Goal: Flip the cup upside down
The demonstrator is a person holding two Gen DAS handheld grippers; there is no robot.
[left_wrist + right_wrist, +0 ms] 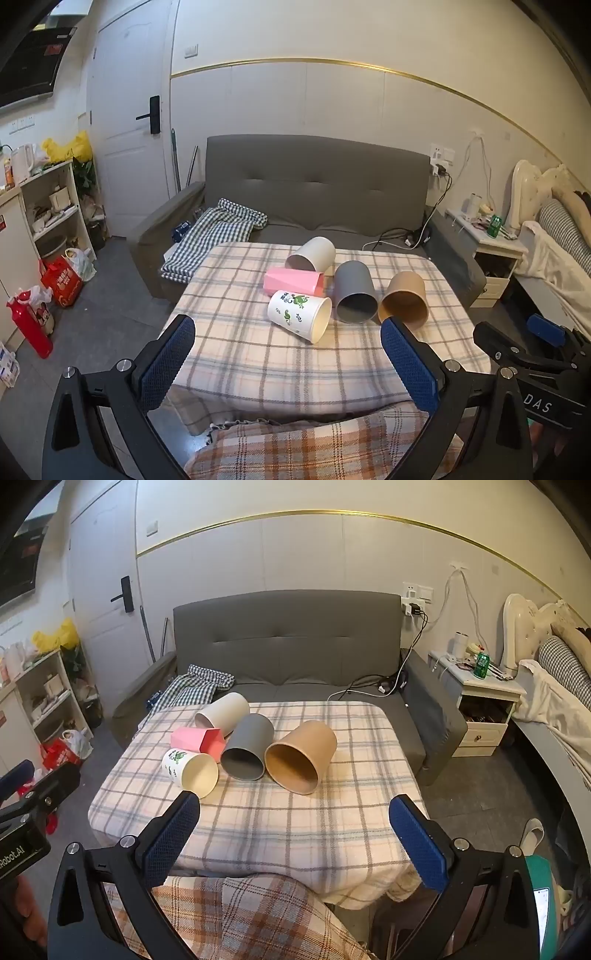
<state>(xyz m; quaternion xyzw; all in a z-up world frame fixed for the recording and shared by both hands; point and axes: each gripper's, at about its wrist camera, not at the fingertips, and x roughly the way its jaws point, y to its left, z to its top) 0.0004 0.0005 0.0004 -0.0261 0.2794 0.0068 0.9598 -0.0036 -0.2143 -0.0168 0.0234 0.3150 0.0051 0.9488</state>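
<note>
Several cups lie on their sides on a plaid-covered table: a white cup with green print, a grey cup, a brown cup, a plain white cup and a pink box-shaped cup. Their mouths mostly face me. My left gripper is open and empty, short of the printed cup. My right gripper is open and empty, short of the brown cup.
A grey sofa stands behind the table with a checked cloth on it. Shelves and bags are at the left, a nightstand and bed at the right. A plaid-clad leg is under the grippers.
</note>
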